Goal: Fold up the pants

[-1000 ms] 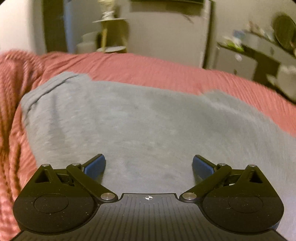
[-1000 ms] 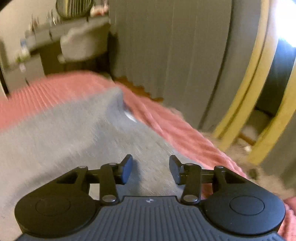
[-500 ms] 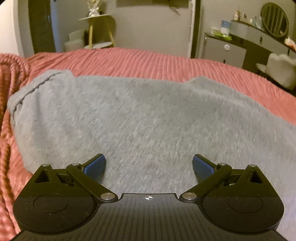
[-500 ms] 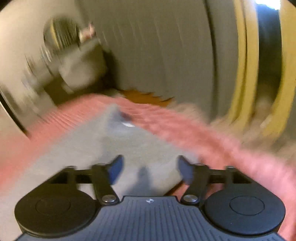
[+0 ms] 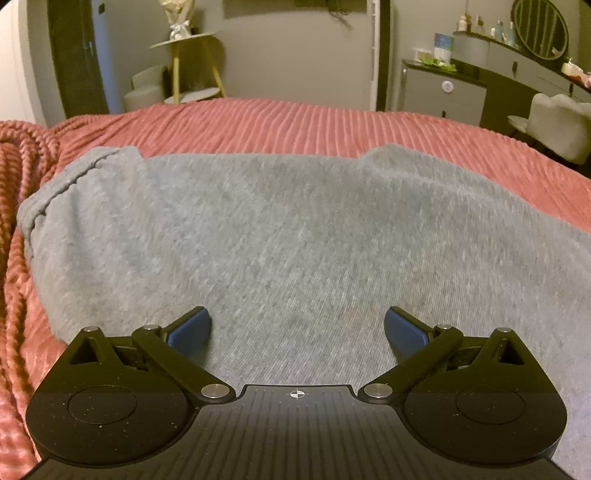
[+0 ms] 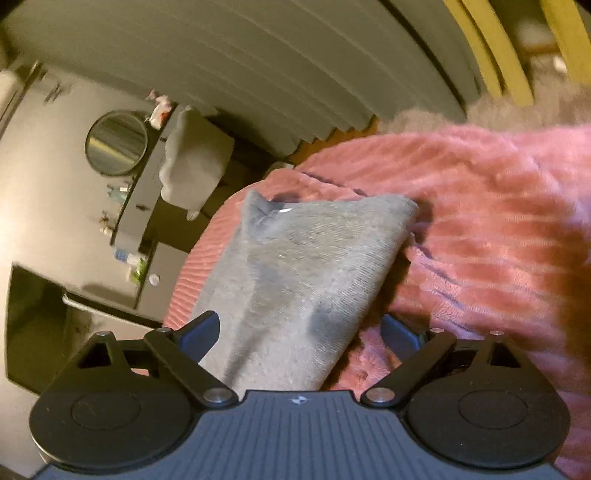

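**Grey pants lay spread on pink bedspread as both grippers hovered**

Jaws stood wide apart on the left gripper (image 5: 297, 328), its blue pads (image 5: 190, 330) clear of the cloth and nothing caught between them. It pointed down over the grey pants (image 5: 295, 229), which lay spread flat across a ribbed pink bedspread (image 5: 295, 122), one bunched, seamed end lying at the left of that view.

On the right gripper (image 6: 299, 332) the jaws were opening, already spread wide. A narrow stretch of the pants (image 6: 295, 273) ran up between the fingers, with neither pad pressing on it; the right pad (image 6: 400, 334) stood over the bedspread (image 6: 480, 240), just beside the cloth's folded edge. That view was rolled over on its side and partly blurred.

Beyond the bed stood a grey dresser (image 5: 443, 92), an oval mirror (image 5: 541, 27), a pale chair (image 5: 557, 122) and a small yellow-legged side table (image 5: 188, 62).
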### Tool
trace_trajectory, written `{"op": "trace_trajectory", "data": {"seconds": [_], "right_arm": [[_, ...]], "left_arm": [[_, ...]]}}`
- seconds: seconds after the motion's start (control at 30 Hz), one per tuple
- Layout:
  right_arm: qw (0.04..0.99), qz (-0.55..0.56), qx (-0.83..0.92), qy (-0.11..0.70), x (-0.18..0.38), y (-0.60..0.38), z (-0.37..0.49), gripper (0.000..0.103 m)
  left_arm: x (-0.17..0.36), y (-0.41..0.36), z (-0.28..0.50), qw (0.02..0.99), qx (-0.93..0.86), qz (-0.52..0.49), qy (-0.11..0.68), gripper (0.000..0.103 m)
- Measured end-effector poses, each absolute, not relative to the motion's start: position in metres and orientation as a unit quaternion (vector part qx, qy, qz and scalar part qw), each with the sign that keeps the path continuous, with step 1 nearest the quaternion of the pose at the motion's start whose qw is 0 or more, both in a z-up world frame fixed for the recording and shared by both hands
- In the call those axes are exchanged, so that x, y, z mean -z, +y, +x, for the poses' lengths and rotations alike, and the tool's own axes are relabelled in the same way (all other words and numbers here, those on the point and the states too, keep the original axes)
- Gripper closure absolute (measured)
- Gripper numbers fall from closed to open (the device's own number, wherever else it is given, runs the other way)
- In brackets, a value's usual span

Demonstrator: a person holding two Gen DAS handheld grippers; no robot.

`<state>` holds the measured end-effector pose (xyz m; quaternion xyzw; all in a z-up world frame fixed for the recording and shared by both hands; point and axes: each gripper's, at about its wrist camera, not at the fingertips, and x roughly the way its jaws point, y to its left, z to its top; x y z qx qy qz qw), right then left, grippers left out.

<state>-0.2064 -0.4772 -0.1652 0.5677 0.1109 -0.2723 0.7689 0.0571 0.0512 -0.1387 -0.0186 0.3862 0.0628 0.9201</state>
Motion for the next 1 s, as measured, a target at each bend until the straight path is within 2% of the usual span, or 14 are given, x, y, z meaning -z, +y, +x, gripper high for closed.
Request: {"op": "trace_trajectory", "data": {"seconds": [0.27,0.4,0.43,0.67,1.0], "right_arm": [[0.780,0.580,0.218,0.094,0.168,-0.463,-0.216,0.008],[0.771,0.598,0.217,0.037,0.188,-0.467,-0.222,0.007],[0.772,0.597,0.214,0.033,0.188,-0.468,-0.221,0.005],[0.814,0.545,0.193,0.055,0.184,-0.466,-0.210,0.004],[0.771,0.620,0.140,-0.018,0.196,-0.491,-0.208,0.007]], "left_arm": [[0.140,0.048,0.057,0.921,-0.065,-0.013,0.385,0.000],[0.140,0.049,0.057,0.921,-0.065,-0.014,0.385,0.000],[0.140,0.050,0.057,0.920,-0.064,-0.015,0.385,0.000],[0.140,0.051,0.058,0.920,-0.063,-0.018,0.386,0.000],[0.141,0.052,0.059,0.919,-0.062,-0.020,0.388,0.000]]}}
